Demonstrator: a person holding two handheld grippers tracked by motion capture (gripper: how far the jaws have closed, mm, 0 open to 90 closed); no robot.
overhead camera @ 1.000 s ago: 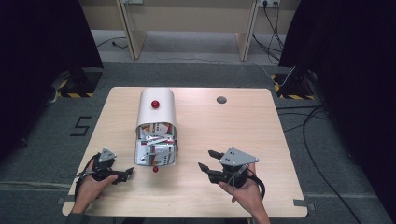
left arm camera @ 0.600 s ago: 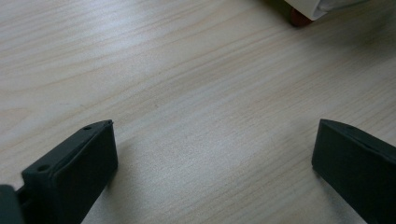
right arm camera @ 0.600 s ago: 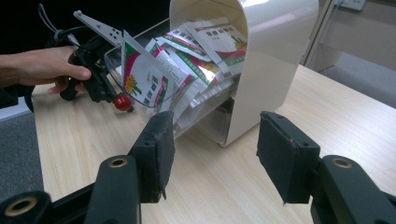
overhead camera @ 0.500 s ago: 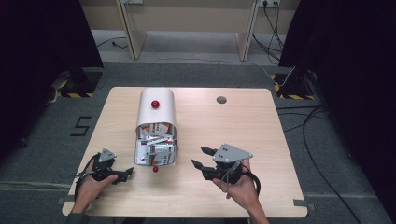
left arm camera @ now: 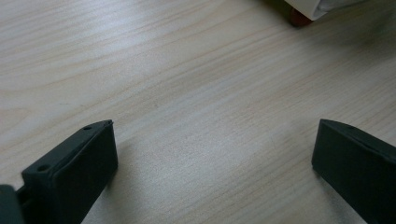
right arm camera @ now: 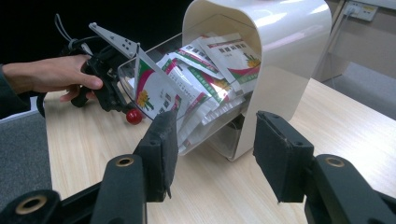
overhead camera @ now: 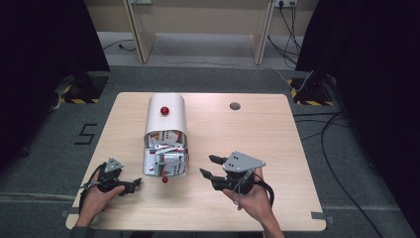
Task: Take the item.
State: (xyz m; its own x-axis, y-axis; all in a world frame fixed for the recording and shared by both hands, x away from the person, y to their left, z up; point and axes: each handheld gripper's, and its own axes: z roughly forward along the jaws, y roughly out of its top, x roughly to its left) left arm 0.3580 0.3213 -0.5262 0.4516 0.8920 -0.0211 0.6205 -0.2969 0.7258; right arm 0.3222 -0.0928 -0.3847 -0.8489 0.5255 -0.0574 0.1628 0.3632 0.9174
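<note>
One white dispenser box (overhead camera: 166,119) is sitting on the table (overhead camera: 277,139), left of the middle, with two red knobs: one on top (overhead camera: 164,110), one on the clear drawer's (right arm camera: 140,70) front (overhead camera: 165,179). The drawer is sticking out toward the person, and it's packed with a heap of sachets (right arm camera: 205,70), too many to count. Two grippers: the left gripper (overhead camera: 130,185) is resting near the drawer's knob with jaws spread wide around bare wood. The right gripper (overhead camera: 209,165) is pointing at the drawer, jaws half apart and just been closing, nothing between them.
</note>
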